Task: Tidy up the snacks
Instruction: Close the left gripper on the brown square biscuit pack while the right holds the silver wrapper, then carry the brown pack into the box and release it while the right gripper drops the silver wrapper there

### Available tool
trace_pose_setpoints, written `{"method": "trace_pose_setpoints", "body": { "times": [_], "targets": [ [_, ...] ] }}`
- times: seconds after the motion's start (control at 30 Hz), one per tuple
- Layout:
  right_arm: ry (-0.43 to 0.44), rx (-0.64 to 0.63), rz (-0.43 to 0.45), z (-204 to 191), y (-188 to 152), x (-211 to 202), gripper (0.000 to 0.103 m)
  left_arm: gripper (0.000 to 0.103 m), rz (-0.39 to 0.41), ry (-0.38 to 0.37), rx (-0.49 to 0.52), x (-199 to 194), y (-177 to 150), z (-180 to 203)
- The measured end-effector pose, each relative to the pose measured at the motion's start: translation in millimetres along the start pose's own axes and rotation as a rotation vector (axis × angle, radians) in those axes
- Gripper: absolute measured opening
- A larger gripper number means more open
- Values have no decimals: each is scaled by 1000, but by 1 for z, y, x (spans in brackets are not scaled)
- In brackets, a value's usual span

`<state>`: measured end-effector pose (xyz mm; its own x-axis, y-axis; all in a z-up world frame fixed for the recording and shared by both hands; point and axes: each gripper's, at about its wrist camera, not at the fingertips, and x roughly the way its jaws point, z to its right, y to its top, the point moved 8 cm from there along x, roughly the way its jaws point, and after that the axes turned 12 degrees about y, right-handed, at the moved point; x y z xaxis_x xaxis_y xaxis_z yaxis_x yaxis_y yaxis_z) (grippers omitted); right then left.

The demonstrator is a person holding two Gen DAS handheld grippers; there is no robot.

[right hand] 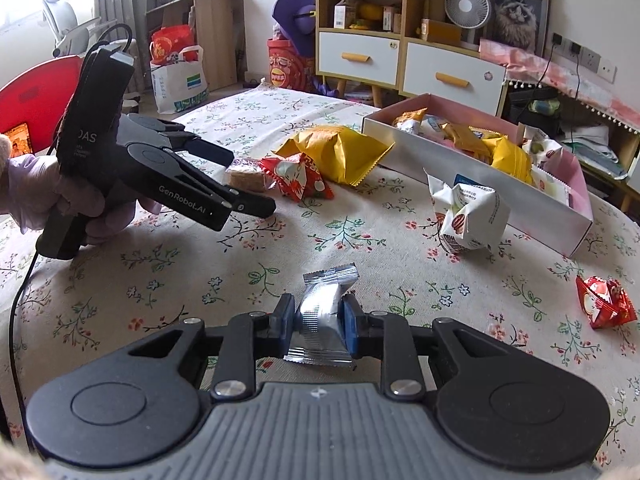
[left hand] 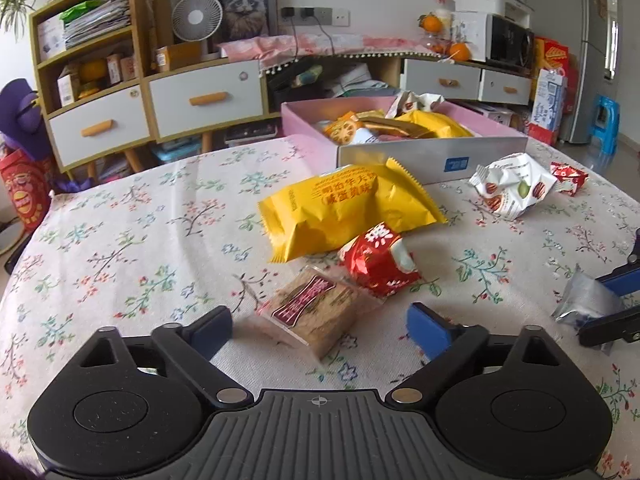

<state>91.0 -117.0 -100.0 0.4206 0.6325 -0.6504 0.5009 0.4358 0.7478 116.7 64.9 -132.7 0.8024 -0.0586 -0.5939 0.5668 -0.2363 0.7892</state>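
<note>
While the silver packet (right hand: 325, 312) is pinched by the right gripper (right hand: 316, 322), the left gripper (left hand: 320, 330) fingers are spread around the brown biscuit pack (left hand: 316, 312).

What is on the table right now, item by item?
Box: one, pink inside, far side, holding mixed snacks.
Yellow packet: one, mid-table before the box.
Red packets: two; one against the yellow packet, one apart, right.
Brown biscuit: one, clear wrap, between the left jaws, untouched.
White packet: one, crumpled, beside the box.
Silver packet: one, clamped in the right jaws.
Left gripper: open.
Right gripper: shut.
</note>
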Motion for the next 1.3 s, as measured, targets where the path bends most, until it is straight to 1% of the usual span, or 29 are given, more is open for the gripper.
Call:
{"method": "trace_pose_setpoints", "body": {
  "times": [0.07, 0.1, 0.13, 0.17, 0.2, 0.23, 0.3, 0.73, 1.3],
  "targets": [
    [-3, 1, -3, 0, 0, 1, 23, 82, 12, -8, 7, -2, 1, 2],
    [-3, 1, -3, 0, 0, 1, 23, 74, 18, -16, 13, -4, 1, 4],
    [-4, 2, -4, 0, 1, 1, 23, 69, 21, -24, 18, -5, 2, 6],
    [-5, 3, -4, 1, 2, 1, 23, 66, 24, -26, 23, -6, 2, 7],
    [-7, 4, -4, 1, 2, 1, 23, 59, 27, -31, 28, -7, 1, 9],
    [-9, 5, -4, 1, 3, 1, 23, 49, 30, -34, 31, -9, 1, 11],
    [-13, 5, -5, 1, 3, 1, 23, 44, 26, -32, 38, -11, 1, 14],
    [-50, 11, -6, 5, 11, 3, 23, 39, -5, -7, 5, -17, -1, 14],
    [-68, 31, 49, 11, 36, 1, 23, 35, -13, -1, -14, -36, 2, 14]
  ]
}}
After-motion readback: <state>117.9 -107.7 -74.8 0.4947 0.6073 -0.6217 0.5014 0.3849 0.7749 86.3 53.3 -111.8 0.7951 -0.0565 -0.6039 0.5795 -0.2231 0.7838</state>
